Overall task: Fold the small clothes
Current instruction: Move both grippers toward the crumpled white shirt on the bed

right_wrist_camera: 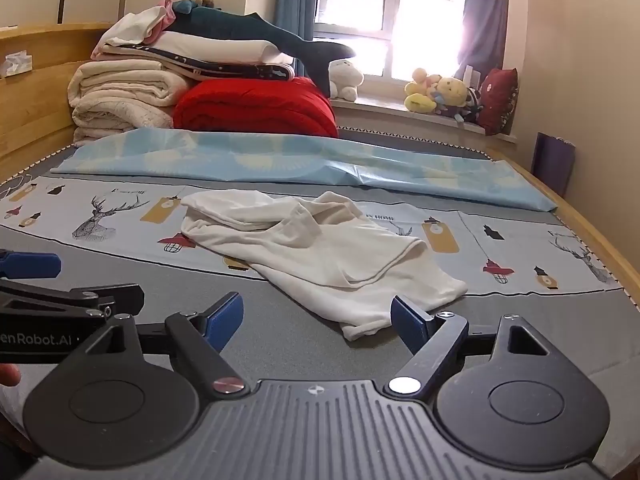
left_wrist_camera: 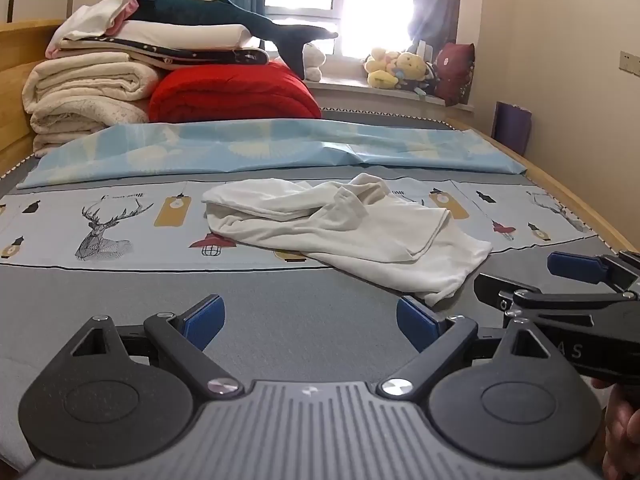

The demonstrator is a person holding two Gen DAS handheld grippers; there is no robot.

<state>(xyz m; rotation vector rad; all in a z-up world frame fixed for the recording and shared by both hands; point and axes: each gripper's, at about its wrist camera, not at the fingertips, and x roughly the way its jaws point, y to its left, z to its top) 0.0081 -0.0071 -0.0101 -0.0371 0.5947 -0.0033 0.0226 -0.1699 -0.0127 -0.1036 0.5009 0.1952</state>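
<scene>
A small white garment (left_wrist_camera: 344, 232) lies crumpled on the bed, across the printed sheet (left_wrist_camera: 120, 224) and the grey mattress cover; it also shows in the right wrist view (right_wrist_camera: 320, 256). My left gripper (left_wrist_camera: 310, 324) is open and empty, low over the grey cover, just short of the garment's near corner. My right gripper (right_wrist_camera: 318, 322) is open and empty, its right finger beside the garment's near hem (right_wrist_camera: 360, 330). The right gripper shows at the right of the left wrist view (left_wrist_camera: 560, 292).
Folded blankets and a red quilt (left_wrist_camera: 232, 92) are stacked at the head of the bed, with a light blue sheet (left_wrist_camera: 280, 148) in front. The wooden bed rim (right_wrist_camera: 600, 240) runs along the right. Plush toys (right_wrist_camera: 440, 92) sit on the windowsill.
</scene>
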